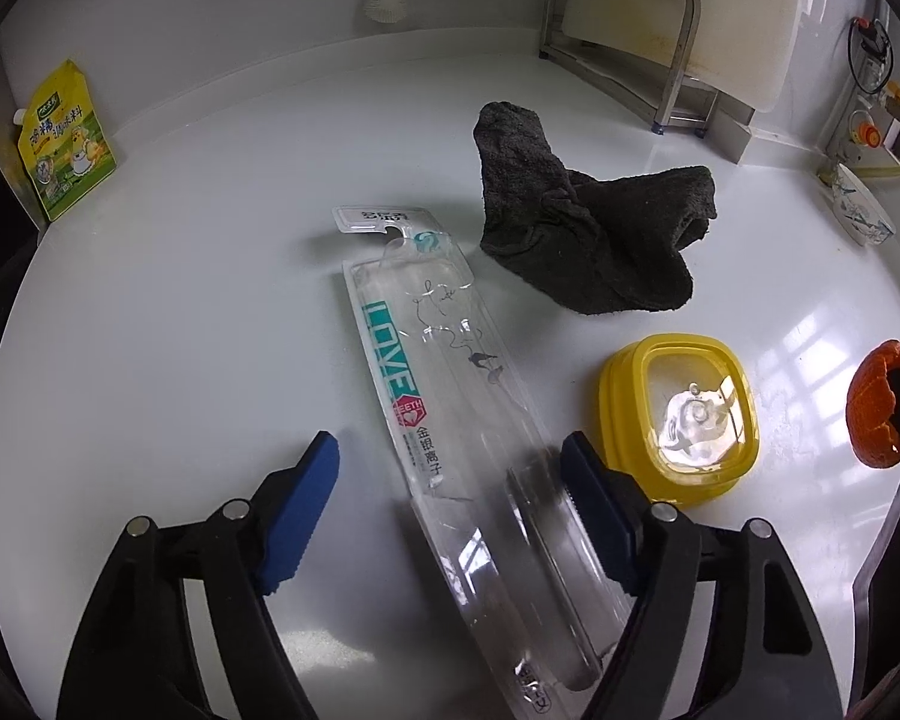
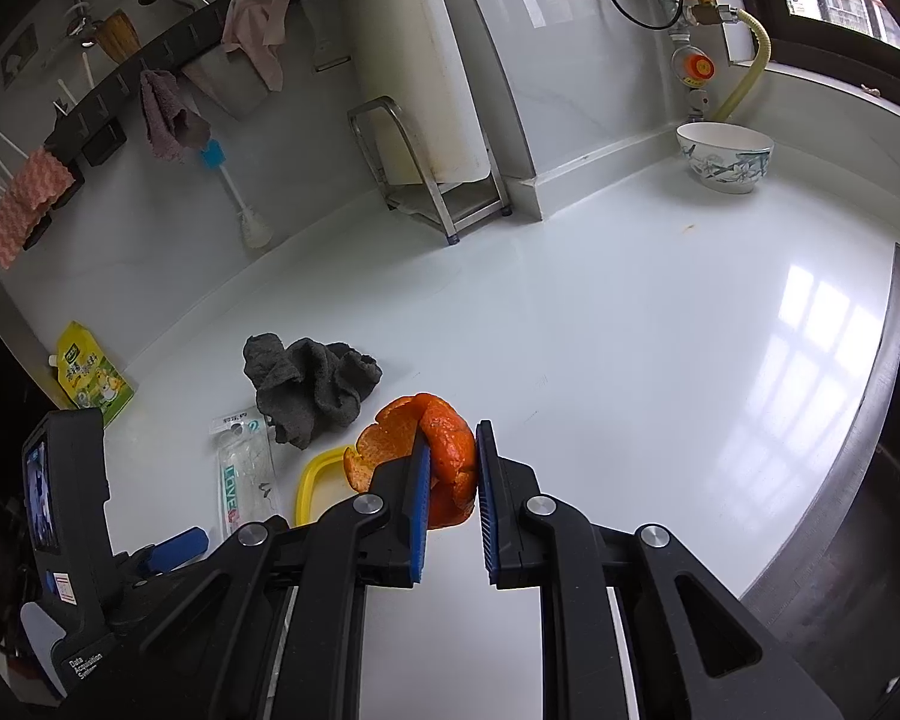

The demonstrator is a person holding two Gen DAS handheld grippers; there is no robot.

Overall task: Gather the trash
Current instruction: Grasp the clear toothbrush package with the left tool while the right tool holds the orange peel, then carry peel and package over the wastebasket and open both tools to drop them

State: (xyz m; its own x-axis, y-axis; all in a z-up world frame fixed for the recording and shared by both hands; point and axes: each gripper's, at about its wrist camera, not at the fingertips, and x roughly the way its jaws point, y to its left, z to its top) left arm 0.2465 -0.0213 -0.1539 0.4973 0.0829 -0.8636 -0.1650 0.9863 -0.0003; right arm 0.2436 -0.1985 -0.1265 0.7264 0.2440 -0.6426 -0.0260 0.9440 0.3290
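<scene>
Where the white table (image 1: 180, 312) carries the litter: clear toothbrush package (image 1: 444, 372) flat between the wide-spread fingers of the left hand-held gripper (image 1: 450, 474), ungripped; yellow lid (image 1: 678, 414) just beside; dark rag (image 1: 588, 228) behind; right hand-held gripper (image 2: 453, 468) clamped on orange peel (image 2: 444, 450), raised above the table.

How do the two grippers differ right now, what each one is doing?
The right gripper is shut on an orange peel and held above the counter; the left gripper is open and holds nothing. The left one straddles a clear toothbrush package lying flat on the counter, while nothing lies under the right. Both have blue pads.
</scene>
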